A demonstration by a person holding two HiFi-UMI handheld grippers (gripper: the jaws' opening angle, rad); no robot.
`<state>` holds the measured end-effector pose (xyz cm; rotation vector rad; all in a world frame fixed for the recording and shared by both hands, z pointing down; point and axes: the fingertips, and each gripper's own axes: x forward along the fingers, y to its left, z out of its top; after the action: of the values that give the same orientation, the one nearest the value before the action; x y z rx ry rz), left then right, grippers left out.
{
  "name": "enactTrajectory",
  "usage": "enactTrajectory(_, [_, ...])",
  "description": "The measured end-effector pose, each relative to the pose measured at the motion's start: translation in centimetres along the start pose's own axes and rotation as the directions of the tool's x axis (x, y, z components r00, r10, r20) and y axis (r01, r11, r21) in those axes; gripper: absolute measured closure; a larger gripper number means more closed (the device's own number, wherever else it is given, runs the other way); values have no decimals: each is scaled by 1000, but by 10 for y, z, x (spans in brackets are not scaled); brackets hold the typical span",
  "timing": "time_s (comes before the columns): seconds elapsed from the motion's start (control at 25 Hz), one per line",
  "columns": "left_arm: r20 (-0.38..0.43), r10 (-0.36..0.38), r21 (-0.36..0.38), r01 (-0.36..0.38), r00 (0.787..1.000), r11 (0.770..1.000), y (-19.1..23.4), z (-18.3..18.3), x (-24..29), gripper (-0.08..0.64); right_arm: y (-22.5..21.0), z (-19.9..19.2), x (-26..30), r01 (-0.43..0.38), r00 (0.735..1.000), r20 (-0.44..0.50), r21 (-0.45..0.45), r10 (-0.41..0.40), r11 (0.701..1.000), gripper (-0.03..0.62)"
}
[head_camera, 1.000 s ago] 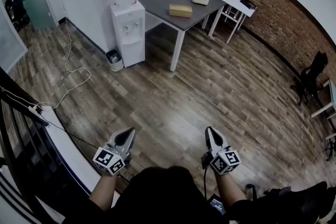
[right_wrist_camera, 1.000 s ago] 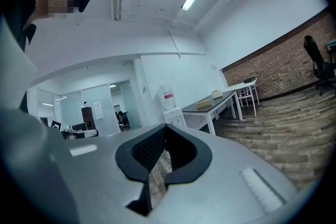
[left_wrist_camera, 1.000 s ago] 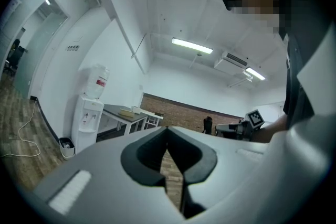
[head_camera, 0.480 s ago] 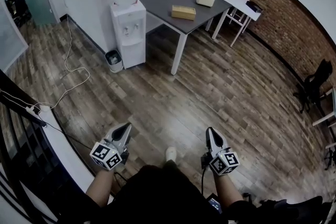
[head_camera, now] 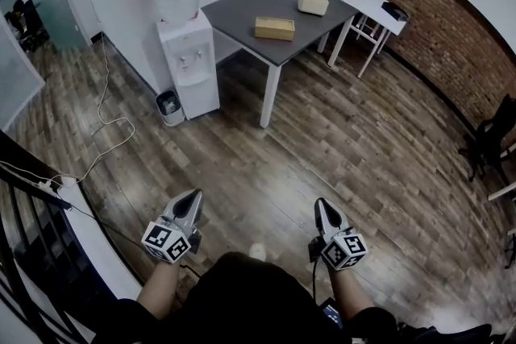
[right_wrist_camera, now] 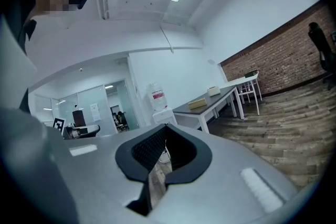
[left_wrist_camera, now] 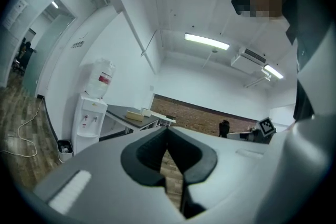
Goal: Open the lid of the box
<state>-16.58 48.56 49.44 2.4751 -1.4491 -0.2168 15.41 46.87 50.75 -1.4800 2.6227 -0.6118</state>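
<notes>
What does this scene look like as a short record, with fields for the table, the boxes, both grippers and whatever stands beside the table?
table: dark grey table with white legs, far across the wood floor
boxes: flat tan rectangular box mid-table, looks closed; smaller cream box farther back
left gripper: jaws together, empty
right gripper: jaws together, empty
beside table: white water dispenser, small bin at its foot
task: box not yet reached
</notes>
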Motion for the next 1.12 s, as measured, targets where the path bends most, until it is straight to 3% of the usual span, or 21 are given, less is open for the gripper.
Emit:
enactTrajectory(0.2, [19, 25, 7, -25, 1000, 1000, 2, 5, 38, 560, -34, 15, 10, 9, 1000, 1, 9, -9, 1000, 589])
enactTrajectory(0.44, [15, -1, 14, 1, 1000, 1000, -9, 5, 72, 560, -75, 18, 21, 75, 997, -1, 40, -75, 996, 589])
enactTrajectory(0.64, [3, -4, 23, 4, 1000, 1000, 5, 7, 95, 560, -81, 22, 44, 55, 998, 29, 69, -57, 996, 589])
enactTrajectory(0.88, [5, -46, 62, 45, 999, 997, 30, 18, 144, 560, -90, 37, 88, 54, 998, 25, 18, -54, 998, 589])
enactTrajectory(1.12, [42, -76, 83, 72, 996, 994, 71, 46, 192, 560, -107, 80, 139, 89, 994, 74, -38, -86, 995, 589])
